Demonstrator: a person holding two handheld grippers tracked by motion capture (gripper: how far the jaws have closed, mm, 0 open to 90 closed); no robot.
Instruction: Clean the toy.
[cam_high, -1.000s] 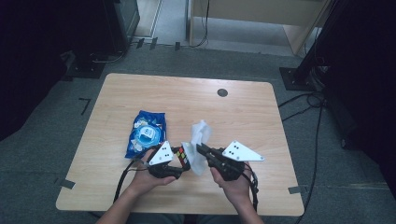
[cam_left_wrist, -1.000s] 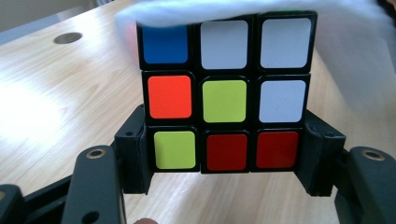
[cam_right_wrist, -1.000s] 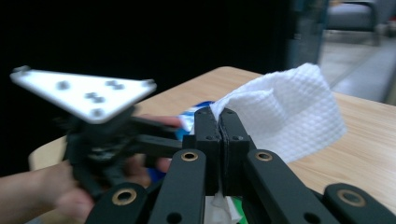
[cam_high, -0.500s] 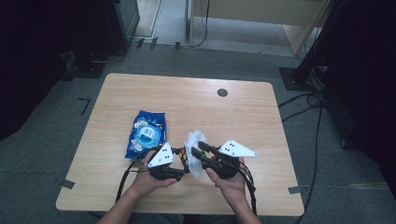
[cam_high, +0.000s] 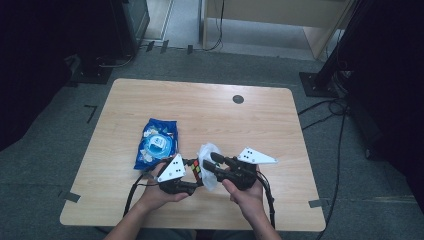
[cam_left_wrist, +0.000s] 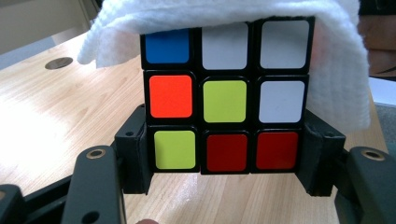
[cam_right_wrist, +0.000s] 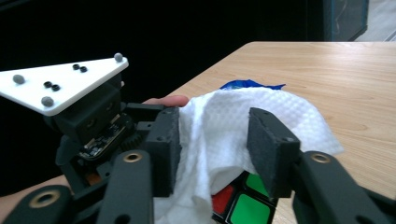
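- The blue plastic packet of wipes (cam_high: 156, 143) lies flat on the pale wooden table (cam_high: 260, 125), left of your hands; it looks parked there, out of the way.
- Your left gripper (cam_left_wrist: 224, 184) is clamped on the multicoloured puzzle cube (cam_left_wrist: 224, 95), jaws pressing its two sides low down. That grip probably leaves the upper faces free for wiping.
- The white textured wipe (cam_right_wrist: 224, 135) drapes over the cube's top and far side, near the table's front edge.
- Your right gripper (cam_right_wrist: 215, 144) has the wipe between its pads (cam_right_wrist: 268, 144); I cannot tell whether they pinch it firmly.
- Compared with a second ago, your right gripper has moved in towards the left, and the wipe now sits on the cube rather than raised above it.
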